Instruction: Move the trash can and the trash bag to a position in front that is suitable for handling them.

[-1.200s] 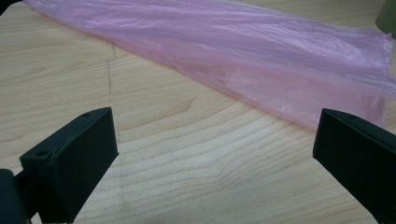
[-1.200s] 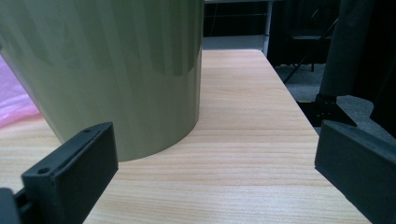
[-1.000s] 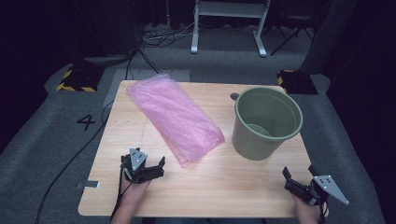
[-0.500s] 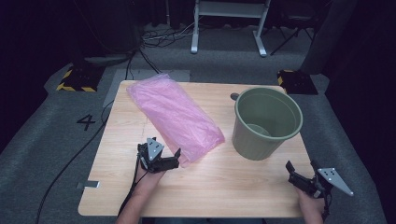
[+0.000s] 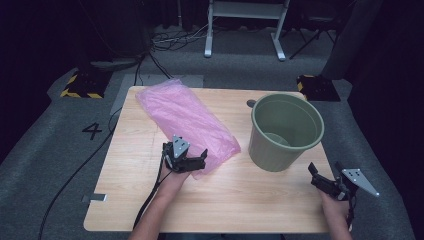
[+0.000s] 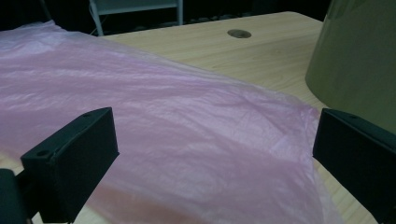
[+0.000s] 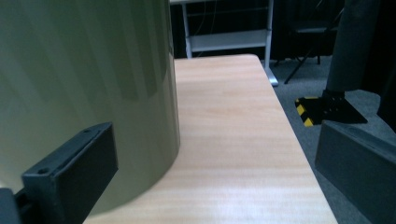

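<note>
Currently, findings as follows.

Left gripper [image 5: 196, 161]: jaws spread wide, nothing held; poised at the near corner of the pink plastic bag [image 5: 187, 122], one jaw each side of it in the left gripper view. Contact with the film cannot be confirmed.

Right gripper [image 5: 320, 178]: jaws wide apart, empty; near the table's right front corner, just beside the green bucket [image 5: 285, 131] but apart from it.

Pink plastic bag, position: lying flat and slantwise on the wooden table [image 5: 150, 200], from the far left toward the centre, near end close to the bucket.

Pink plastic bag, handling: judged very light, limp and slick; thin film [image 6: 187, 140] that will crumple, slide on the wood and may tear if pinched hard.

Recommended hold: near corner or edge, gathering a fold between the jaws rather than pressing on the flat middle.

Green bucket: upright, open-mouthed, rigid; right of the bag.
</note>
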`<state>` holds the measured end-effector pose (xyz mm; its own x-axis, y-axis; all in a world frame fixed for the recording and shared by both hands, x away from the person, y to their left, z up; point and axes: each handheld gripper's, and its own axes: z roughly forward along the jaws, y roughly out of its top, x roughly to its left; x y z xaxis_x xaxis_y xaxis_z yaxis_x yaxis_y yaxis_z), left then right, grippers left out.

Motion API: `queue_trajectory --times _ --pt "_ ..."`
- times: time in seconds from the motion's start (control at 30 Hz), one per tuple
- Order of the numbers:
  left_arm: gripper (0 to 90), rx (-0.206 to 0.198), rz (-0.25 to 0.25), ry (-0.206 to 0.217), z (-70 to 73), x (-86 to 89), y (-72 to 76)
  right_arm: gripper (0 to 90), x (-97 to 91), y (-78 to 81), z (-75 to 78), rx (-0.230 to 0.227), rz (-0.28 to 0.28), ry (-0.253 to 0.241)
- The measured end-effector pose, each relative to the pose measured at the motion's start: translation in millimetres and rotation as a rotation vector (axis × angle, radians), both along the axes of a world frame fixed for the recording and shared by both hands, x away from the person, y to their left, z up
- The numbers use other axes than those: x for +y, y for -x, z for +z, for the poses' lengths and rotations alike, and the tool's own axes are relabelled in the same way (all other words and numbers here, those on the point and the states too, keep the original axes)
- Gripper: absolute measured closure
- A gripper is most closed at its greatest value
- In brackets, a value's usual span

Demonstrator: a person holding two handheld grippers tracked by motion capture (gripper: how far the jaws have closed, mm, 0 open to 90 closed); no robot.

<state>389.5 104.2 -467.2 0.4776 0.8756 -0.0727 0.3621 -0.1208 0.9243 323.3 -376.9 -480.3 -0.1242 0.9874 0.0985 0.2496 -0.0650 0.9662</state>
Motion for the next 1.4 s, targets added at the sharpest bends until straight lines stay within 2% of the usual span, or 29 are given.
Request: queue_trajectory --times 0.07,0.2,0.3,0.33,0.4,0.5,0.53,0.6,0.7,0.83,0.87,1.03,1.1,1.17,1.2,1.27,1.33,1.4 --pt "1.8 -0.006 -0.011 -0.004 2.8 -6.3 -4.4 0.0 -0.6 -4.6 2.2 0.005 0.004 0.001" --pt "3.5 -0.062 -0.046 -0.003 11.7 -16.0 -8.4 0.0 -1.8 -17.4 9.6 -0.008 0.010 -0.010" --pt "2.3 -0.074 -0.057 -0.022 18.4 -22.5 -14.9 0.0 -1.9 -23.6 11.9 0.001 0.014 -0.007" --pt "1.5 -0.088 -0.064 -0.040 22.8 -28.7 -20.8 0.0 -2.7 -30.6 12.4 0.016 0.025 -0.017" --pt "1.4 -0.100 -0.074 -0.039 25.0 -32.7 -24.5 0.0 -2.0 -36.2 13.7 0.014 0.028 -0.007" --pt "1.4 -0.090 -0.105 -0.028 30.5 -46.2 -37.9 0.0 -2.7 -42.4 17.4 0.010 0.026 0.000" --pt "1.4 -0.090 -0.105 -0.028 30.5 -46.2 -37.9 0.0 -2.7 -42.4 17.4 0.010 0.026 0.000" --pt "1.4 -0.088 -0.119 -0.018 32.9 -53.2 -44.6 0.0 -5.8 -47.1 19.3 0.023 0.027 -0.017" --pt "1.2 -0.079 -0.138 0.021 35.0 -62.2 -57.4 0.0 -11.1 -54.1 22.9 0.026 0.032 -0.022" --pt "0.8 -0.067 -0.127 0.029 32.8 -74.3 -71.5 0.0 -14.0 -61.1 27.3 0.043 0.039 -0.009" --pt "0.9 -0.047 -0.125 0.050 28.3 -81.7 -80.0 0.0 -14.4 -62.3 27.4 0.047 0.041 -0.006" --pt "0.9 -0.033 -0.112 0.068 21.4 -93.8 -91.0 0.0 -17.1 -67.1 26.7 0.044 0.041 0.000" --pt "0.8 -0.041 -0.105 0.078 19.5 -99.3 -96.3 0.0 -18.7 -71.5 24.5 0.032 0.036 -0.004" --pt "0.4 -0.057 -0.107 0.070 19.5 -103.3 -100.5 0.0 -18.3 -73.0 23.9 0.023 0.034 0.003" --pt "0.0 -0.064 -0.109 0.073 19.8 -105.6 -103.7 0.0 -17.2 -78.5 23.6 0.032 0.043 0.027" --pt "0.0 -0.075 -0.112 0.099 21.1 -107.7 -107.7 0.0 -17.2 -83.8 23.9 0.036 0.047 0.041" --pt "0.0 -0.081 -0.119 0.129 23.9 -111.5 -113.8 0.0 -18.5 -88.7 25.3 0.021 0.047 0.047" --pt "0.0 -0.073 -0.123 0.133 24.7 -113.7 -116.5 0.0 -21.3 -91.1 25.4 -0.002 0.057 0.028"
